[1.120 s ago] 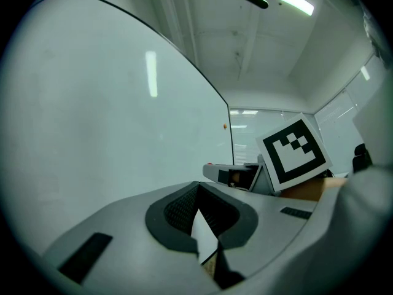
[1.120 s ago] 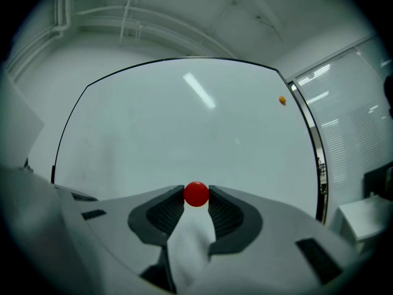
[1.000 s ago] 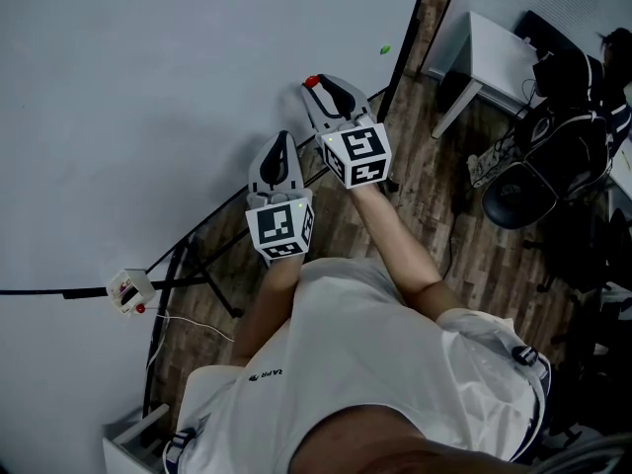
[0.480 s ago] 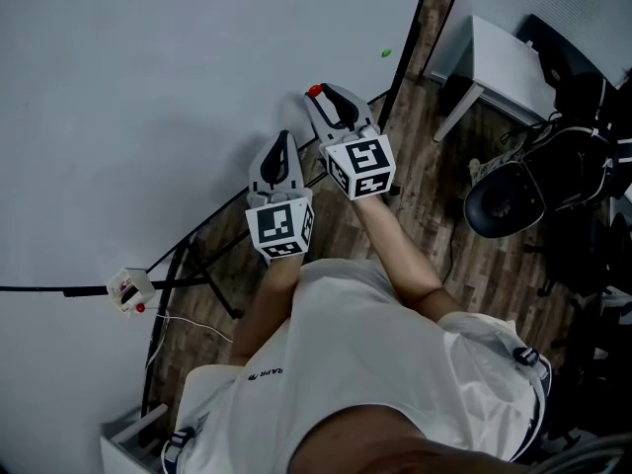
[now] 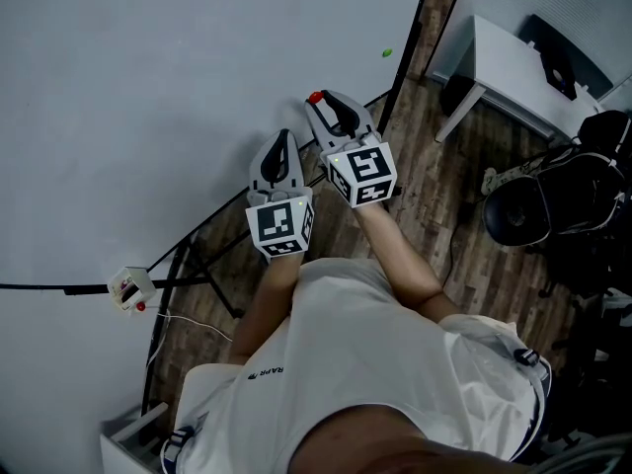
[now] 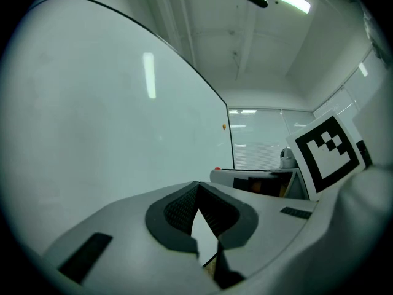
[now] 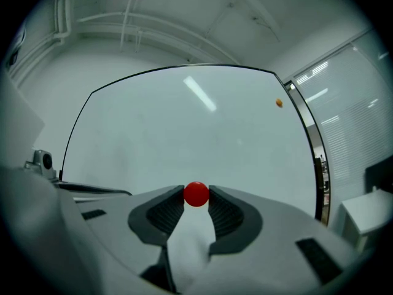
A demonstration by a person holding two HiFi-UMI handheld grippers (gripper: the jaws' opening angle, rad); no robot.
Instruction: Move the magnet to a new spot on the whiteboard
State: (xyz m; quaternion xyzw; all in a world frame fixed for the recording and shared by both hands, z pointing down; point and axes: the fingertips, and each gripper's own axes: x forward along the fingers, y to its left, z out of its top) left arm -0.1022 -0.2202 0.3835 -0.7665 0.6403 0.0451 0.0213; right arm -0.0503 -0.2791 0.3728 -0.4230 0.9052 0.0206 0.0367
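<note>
Whiteboard (image 5: 148,87): upright, smooth. Risk: hard push may rock it.

R tongs (image 7: 196,203): clamped on magnet, tip of pads only.

L tongs (image 6: 198,192): together, empty, just beside R tongs, near board.

Magnet (image 7: 196,194): red, round, held at board's lower part; contact w/ board can't be told.

Risks: round body may squirt out of tip grip; may snap to board early if brought too close; dragging may scuff board.
</note>
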